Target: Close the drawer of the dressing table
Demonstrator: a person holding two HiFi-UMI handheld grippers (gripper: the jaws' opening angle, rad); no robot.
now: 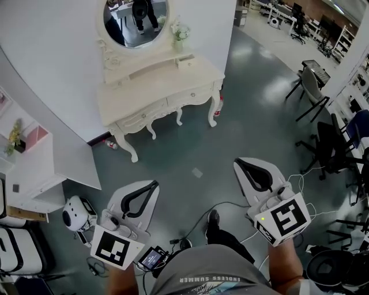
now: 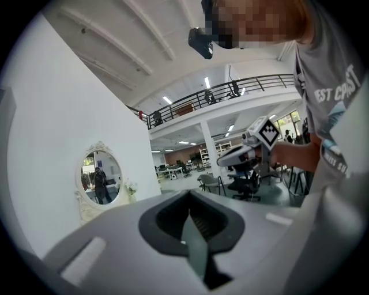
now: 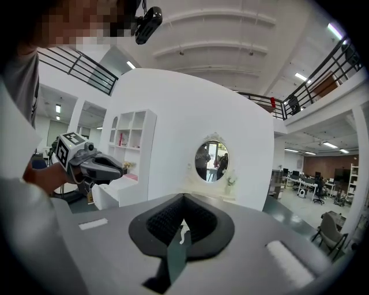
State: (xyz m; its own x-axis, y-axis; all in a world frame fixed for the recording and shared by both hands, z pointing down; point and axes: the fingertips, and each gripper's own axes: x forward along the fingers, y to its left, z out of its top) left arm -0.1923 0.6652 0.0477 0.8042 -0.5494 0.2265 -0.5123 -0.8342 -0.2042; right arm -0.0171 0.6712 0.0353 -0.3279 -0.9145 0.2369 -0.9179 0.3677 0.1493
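The left gripper [image 1: 151, 188] is being held with its jaws pressed together and nothing between them. The right gripper [image 1: 244, 167] is being held beside it in the same state, closed and empty. Each is being carried in a hand, with a white cube of black square markers at its rear.

The cream-white carved dressing table [image 1: 161, 86] is being shown ahead of both grippers and well apart from them, standing against a curved white wall. Its front drawers [image 1: 190, 94] are being seen from too far away for it to be told whether one is standing open. On the desk top a small vase of pale flowers [image 1: 180, 31] is being displayed beside the oval framed mirror [image 1: 136, 17], in which a standing person is being reflected.

To the left, a white shelf unit [image 1: 34, 173] is being used for a pink box [image 1: 37, 134] and a small potted plant [image 1: 15, 138].

The grey-green polished floor [image 1: 190, 150] is being crossed by cables near the person's feet. Black office chairs [image 1: 331, 144] are being kept at the right edge. In the gripper views a large hall with an upper railed gallery is being shown.

On the hem of the person's grey T-shirt [image 1: 213, 280] the words "ENDLESS SUMMER" are being shown.
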